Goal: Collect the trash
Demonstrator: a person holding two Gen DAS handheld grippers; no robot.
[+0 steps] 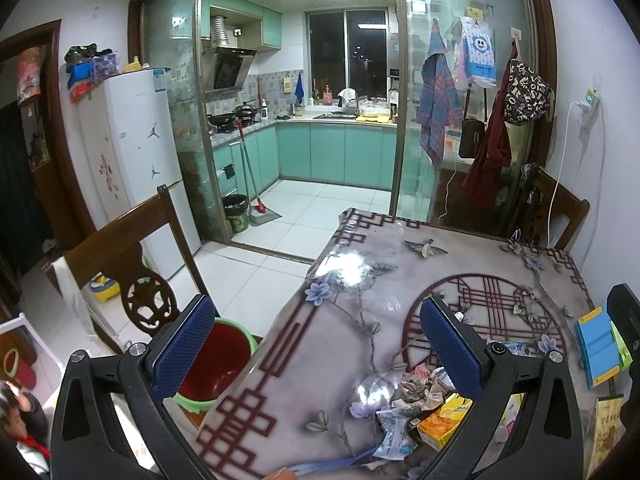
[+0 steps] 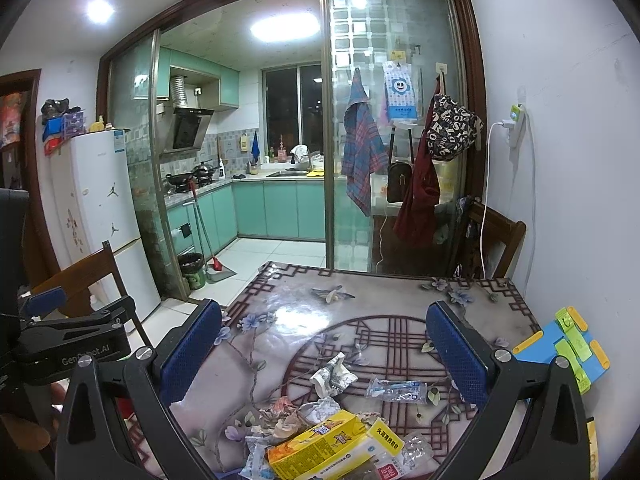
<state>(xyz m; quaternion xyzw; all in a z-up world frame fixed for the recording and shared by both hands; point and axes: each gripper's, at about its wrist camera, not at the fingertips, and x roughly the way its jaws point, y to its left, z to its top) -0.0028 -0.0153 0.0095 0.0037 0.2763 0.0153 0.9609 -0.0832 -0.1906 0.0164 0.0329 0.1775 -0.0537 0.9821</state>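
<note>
- Left wrist view: my left tool [image 1: 316, 344] hangs with its jaws spread wide and nothing between them, above the near left edge of the surface [image 1: 400, 240].
- The trash pile [image 1: 416, 396] sits at the lower right of the frame, just inside the right finger: crumpled paper, a clear wrapper and an orange-yellow carton [image 1: 444, 420].
- A green-rimmed red bin [image 1: 216, 360] stands on the floor at lower centre-left, just beside the edge of the surface and behind the left finger.
- Right wrist view: my right tool [image 2: 324, 350] is also spread open and empty, held over the middle of the surface.
- The litter fills the lower centre: a crumpled paper wad [image 2: 332, 376], a clear plastic wrapper [image 2: 396, 390] to its right, and a yellow box [image 2: 320, 446] at the bottom edge.
- I judge no piece is picked up yet; this is the approach to a first grasp.
- Next I would lower the right tool onto the wad, which lies apart from the heap, close, and carry it to the bin.
</note>
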